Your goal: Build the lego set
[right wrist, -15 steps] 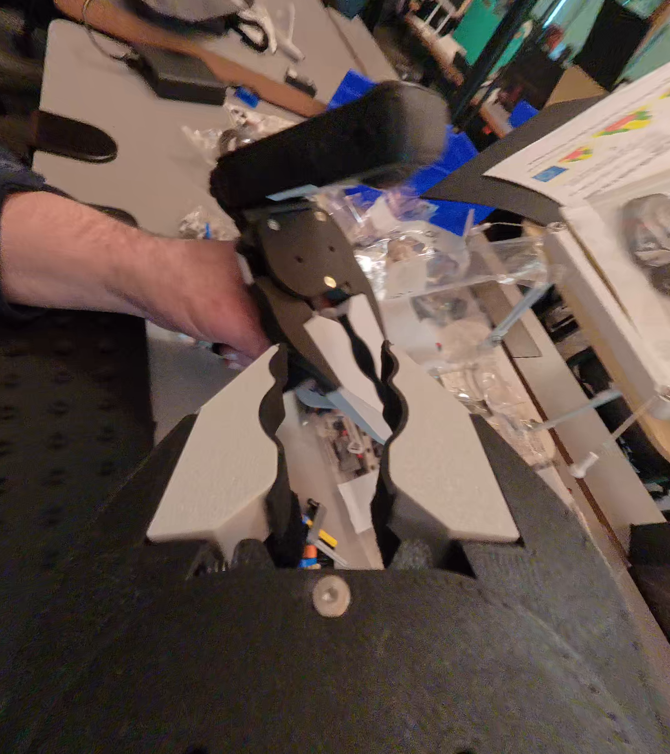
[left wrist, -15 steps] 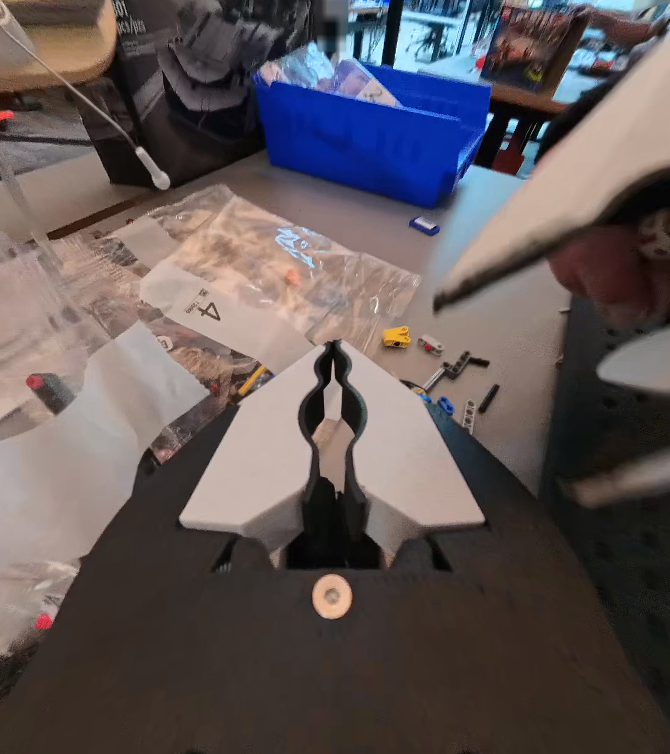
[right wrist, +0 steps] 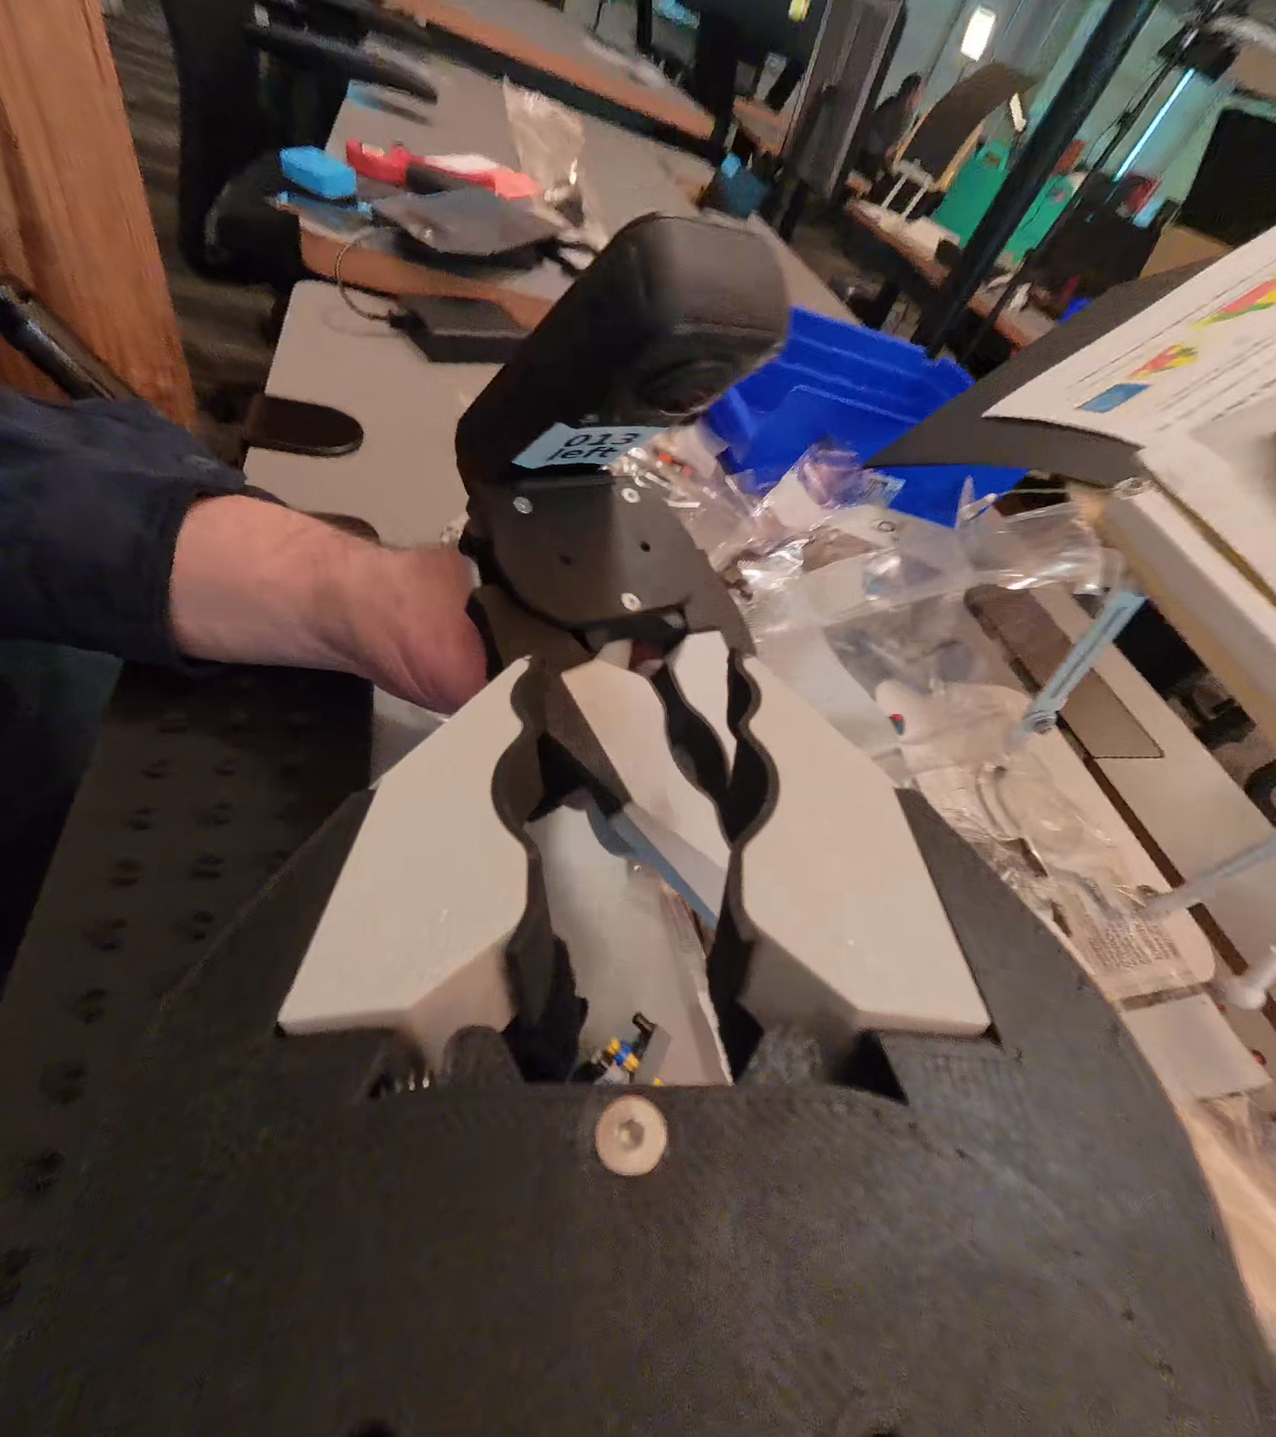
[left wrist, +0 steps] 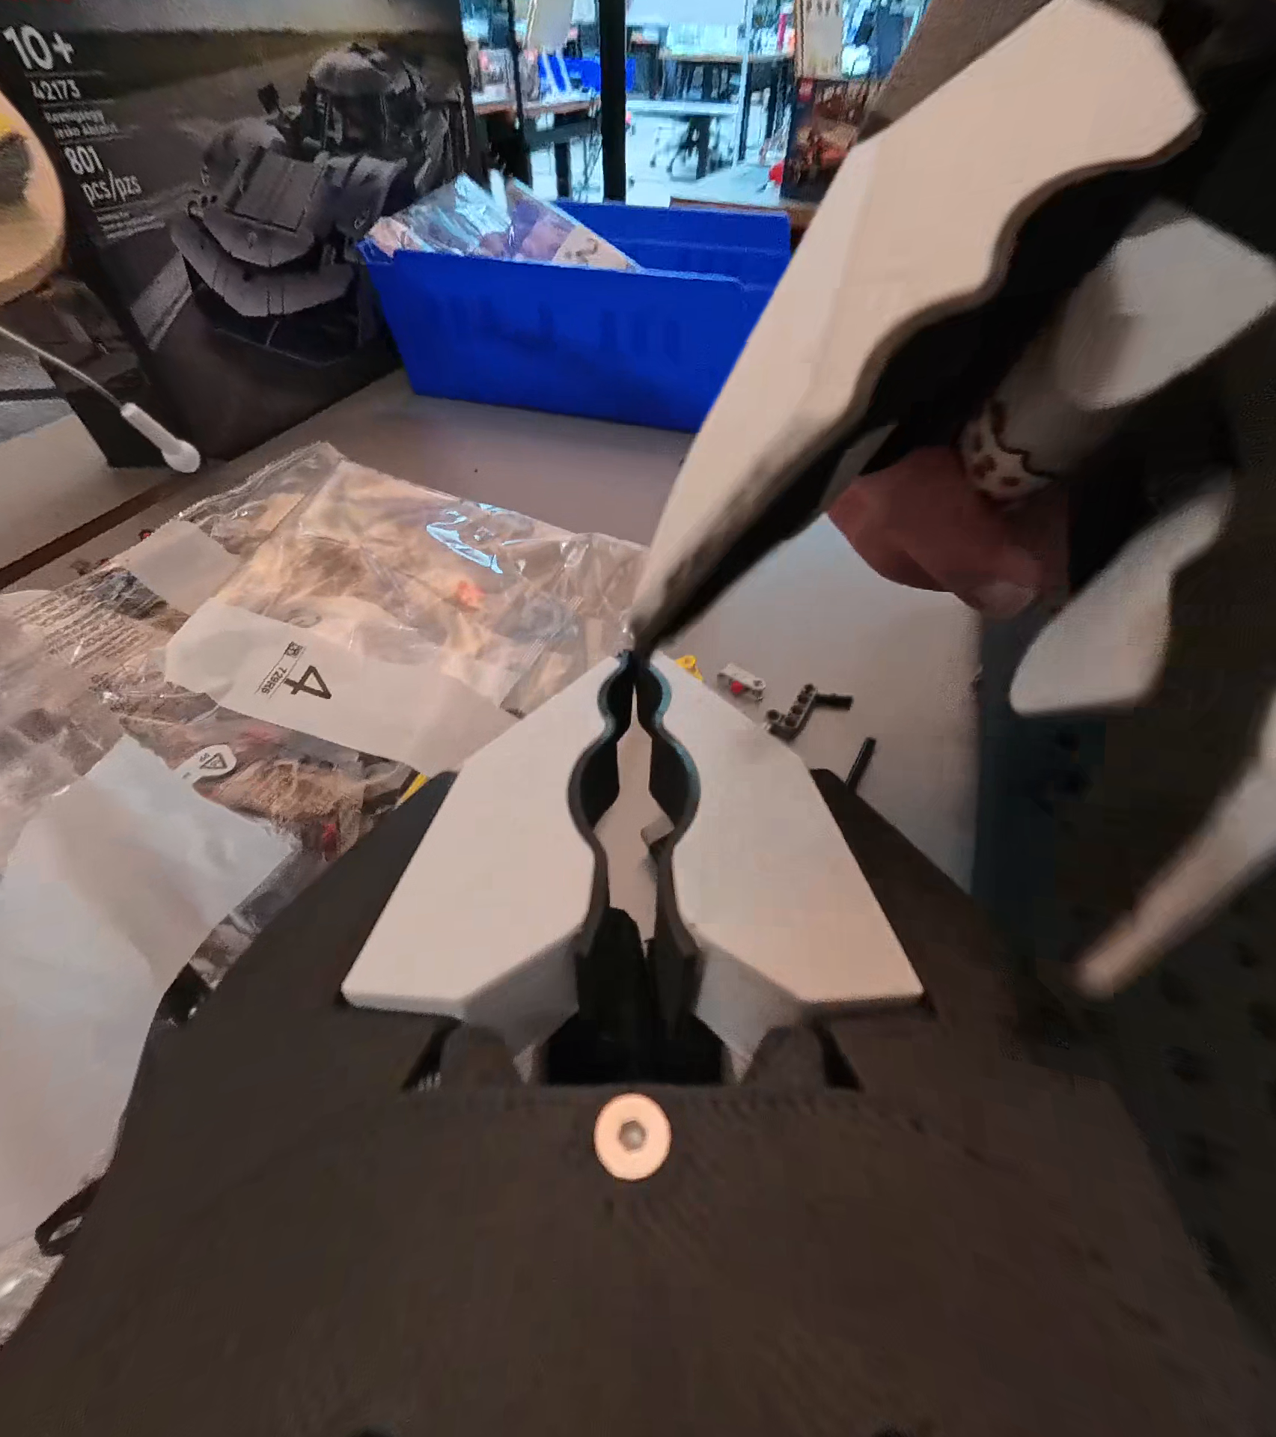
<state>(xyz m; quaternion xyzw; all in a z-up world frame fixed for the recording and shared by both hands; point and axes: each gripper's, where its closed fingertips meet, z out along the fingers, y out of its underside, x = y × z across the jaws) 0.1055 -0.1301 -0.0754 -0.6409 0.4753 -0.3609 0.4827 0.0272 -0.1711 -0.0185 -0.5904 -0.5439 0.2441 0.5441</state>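
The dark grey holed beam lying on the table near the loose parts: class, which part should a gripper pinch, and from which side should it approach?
Probably pinch the dark grey holed beam across its two long sides, near the middle, coming from above. It lies flat on the table with bare surface beside it, so fingers could straddle it; its crossing black pin end looks awkward.

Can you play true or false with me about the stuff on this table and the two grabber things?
1. The bin behind the plastic bags is blue. True.
2. The left hand-held gripper is wide open. False: its fingertips meet at the front, and nothing shows pinched there.
3. The right hand-held gripper is open. True: a clear gap shows between its fingers.
4. The loose small pieces sit inside the bin. False: they lie on the grey table.
5. A dark box stands beside the bin. True.
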